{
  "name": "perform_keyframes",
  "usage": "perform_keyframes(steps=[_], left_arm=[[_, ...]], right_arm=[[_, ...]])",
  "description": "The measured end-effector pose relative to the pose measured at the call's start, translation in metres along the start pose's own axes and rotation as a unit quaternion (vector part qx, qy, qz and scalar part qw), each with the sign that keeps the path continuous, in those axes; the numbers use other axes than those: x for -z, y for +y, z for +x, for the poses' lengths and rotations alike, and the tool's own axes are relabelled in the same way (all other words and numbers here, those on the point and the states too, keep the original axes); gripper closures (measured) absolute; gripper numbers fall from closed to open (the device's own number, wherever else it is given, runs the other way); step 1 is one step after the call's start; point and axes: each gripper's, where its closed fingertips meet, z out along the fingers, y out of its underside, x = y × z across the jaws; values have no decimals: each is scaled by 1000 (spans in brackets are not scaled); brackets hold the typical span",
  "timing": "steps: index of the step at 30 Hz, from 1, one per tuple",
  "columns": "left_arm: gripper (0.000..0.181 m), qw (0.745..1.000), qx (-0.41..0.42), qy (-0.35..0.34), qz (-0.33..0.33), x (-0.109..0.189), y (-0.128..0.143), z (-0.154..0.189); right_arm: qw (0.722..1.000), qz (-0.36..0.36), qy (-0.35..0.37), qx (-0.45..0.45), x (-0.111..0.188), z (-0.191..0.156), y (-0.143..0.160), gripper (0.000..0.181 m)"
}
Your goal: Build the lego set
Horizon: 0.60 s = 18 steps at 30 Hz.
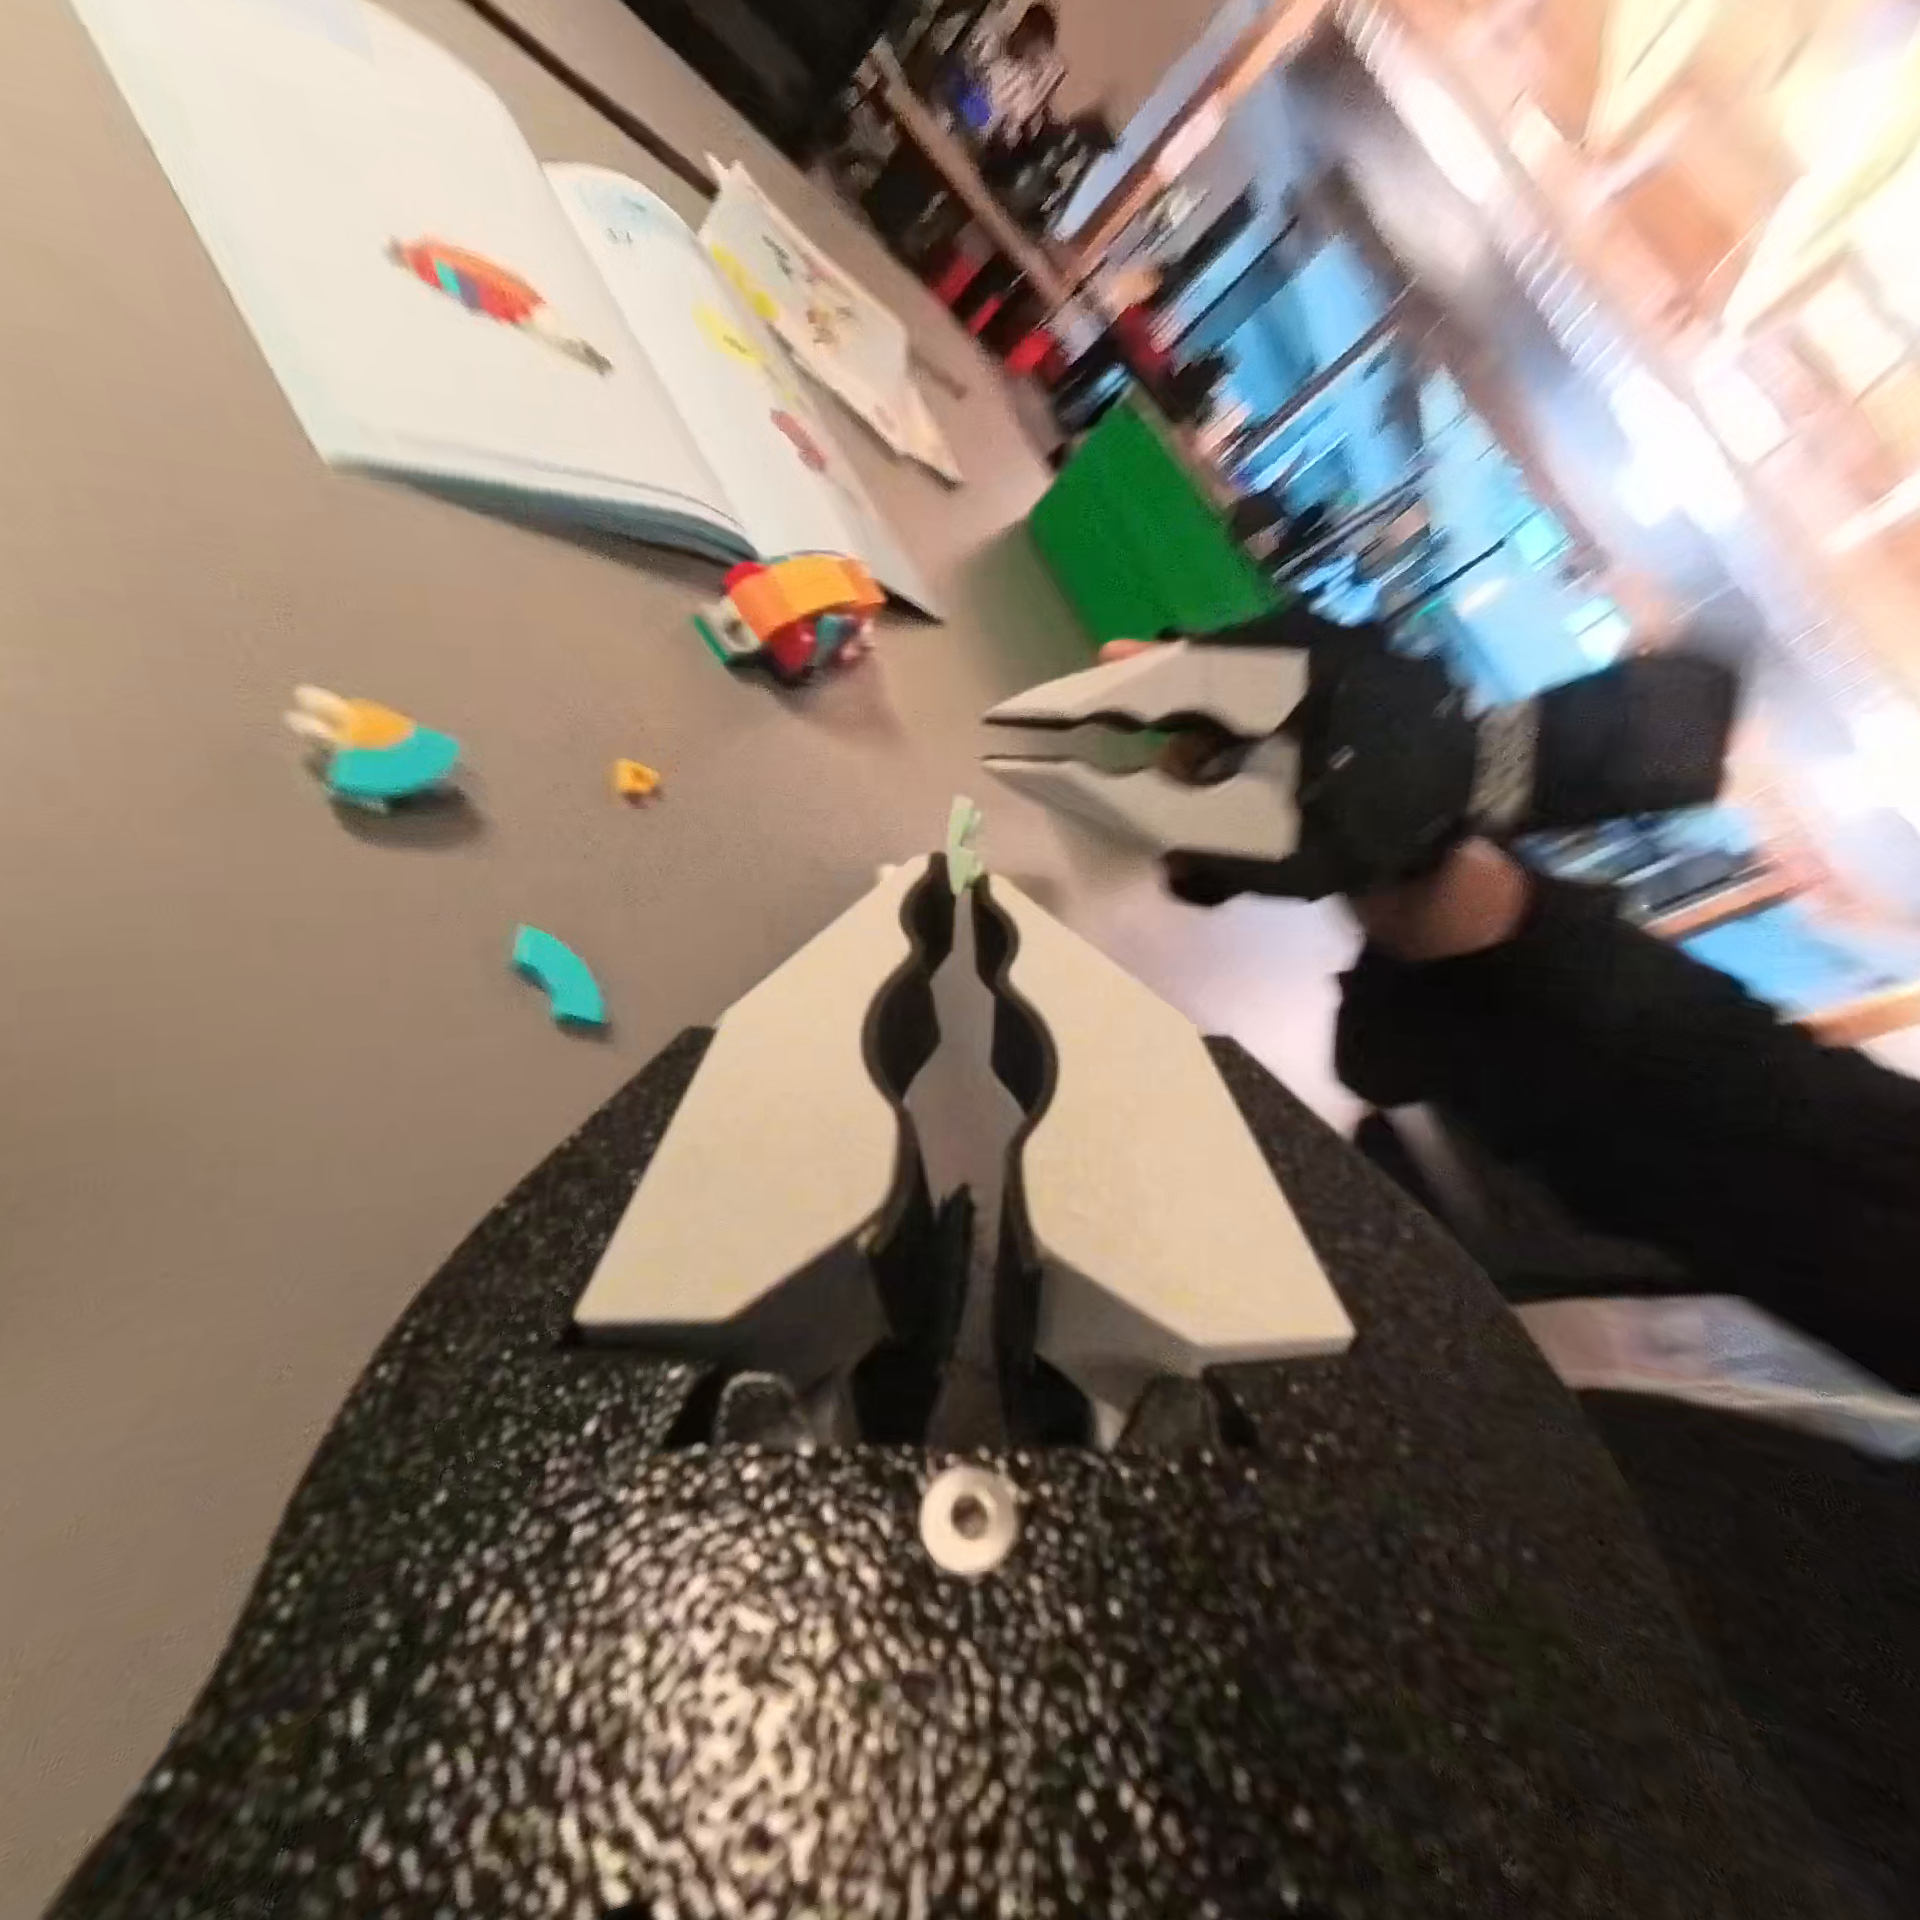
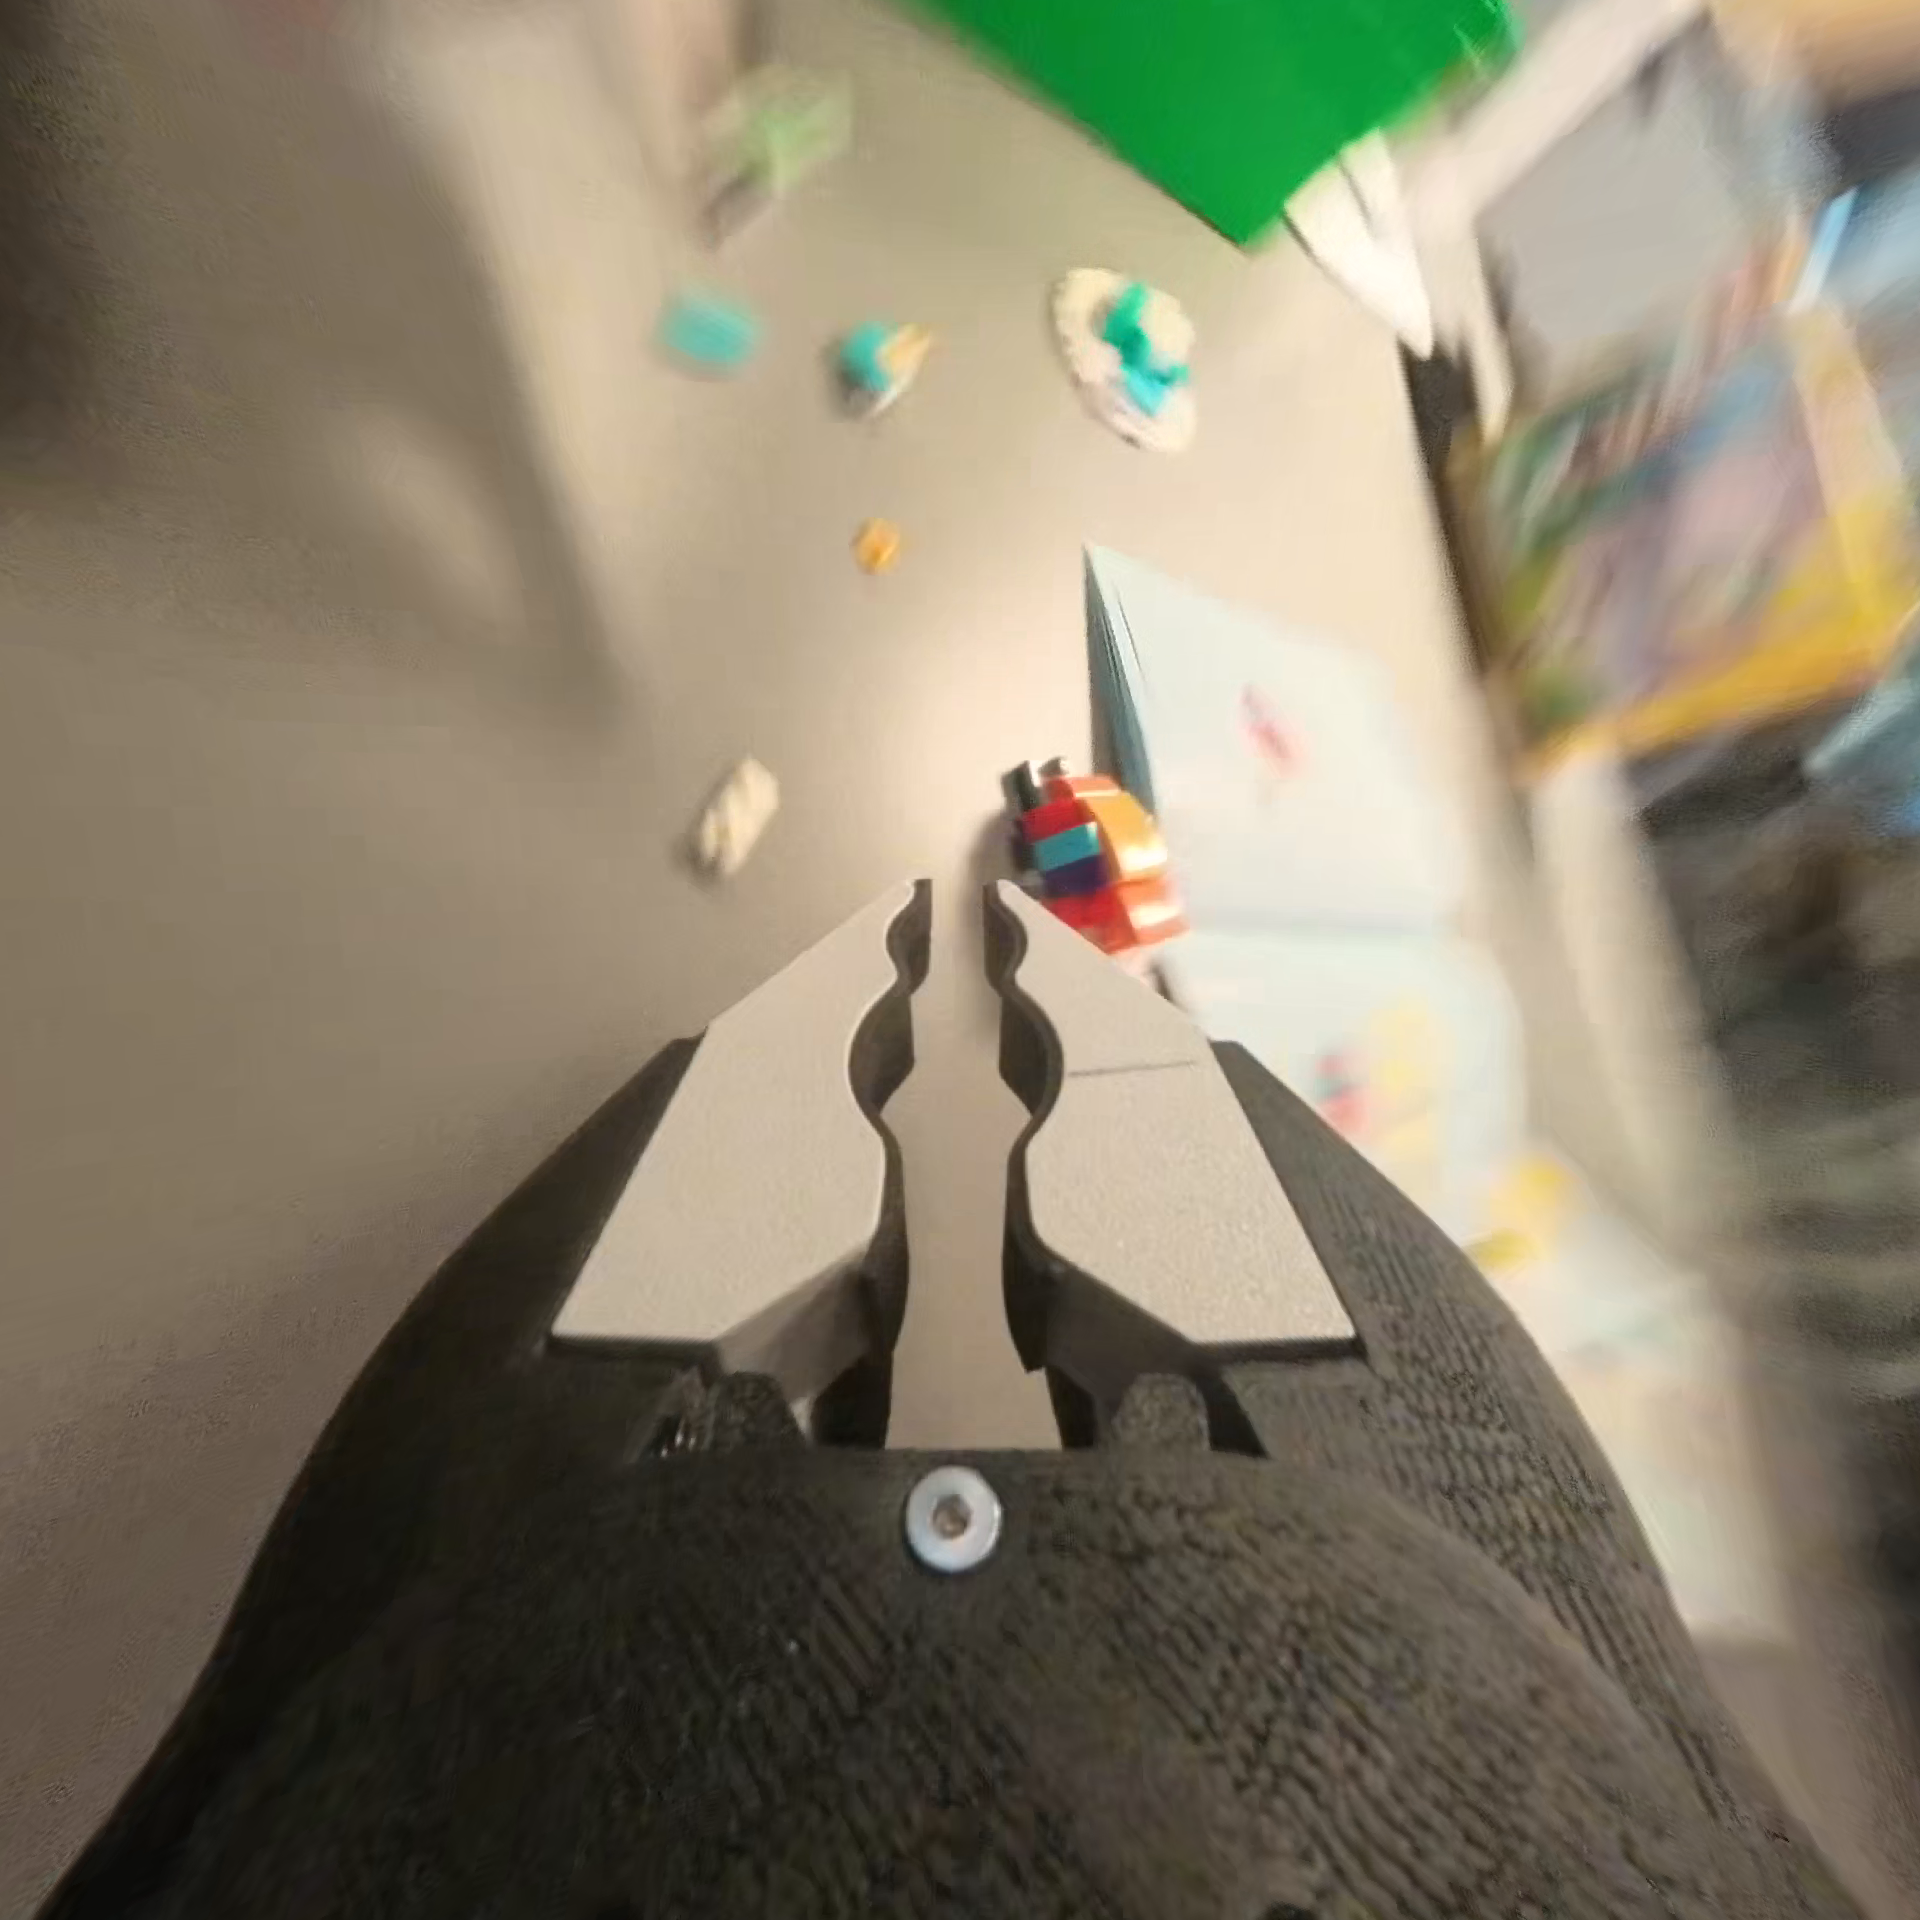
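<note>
My left gripper (image 1: 958,883) is shut on a small pale green piece (image 1: 962,847) that sticks out past its tips, held above the grey table. My right gripper (image 2: 956,891) is open a narrow gap and empty; it also shows in the left wrist view (image 1: 987,740), just beyond the green piece. A red, orange and teal lego build (image 2: 1091,857) lies just right of the right fingertips, next to the open instruction book (image 2: 1278,790); it also shows in the left wrist view (image 1: 795,613). Both views are blurred.
Loose parts lie on the table: a teal curved piece (image 1: 558,987), a teal and orange assembly (image 1: 379,753), a small yellow piece (image 1: 634,777), a white piece (image 2: 736,826), a white and teal round assembly (image 2: 1127,353). A green box (image 1: 1143,530) stands at the table's far edge. There is about 11 cm between the tips of the two grippers.
</note>
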Motion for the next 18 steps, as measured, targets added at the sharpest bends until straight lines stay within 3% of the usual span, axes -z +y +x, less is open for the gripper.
perform_keyframes(steps=[3,5,10,14,18], left_arm=[[180,987,-126,-75,-62,0,5,-11],[180,975,-163,-89,-123,-2,14,-15],[179,937,-202,-105,-267,-8,37,-33],[179,904,-264,-121,-313,-13,38,-43],[180,879,-312,-116,-341,-19,39,-44]], right_arm=[[968,-7,-53,-245,-1,-12,-5,165],[949,2,-77,-306,-2,-22,-10,166],[929,-11,-91,-359,-11,-32,-1,166],[913,-11,-136,-384,-13,-43,-6,164],[926,-23,-130,-353,-14,-44,-6,163]])
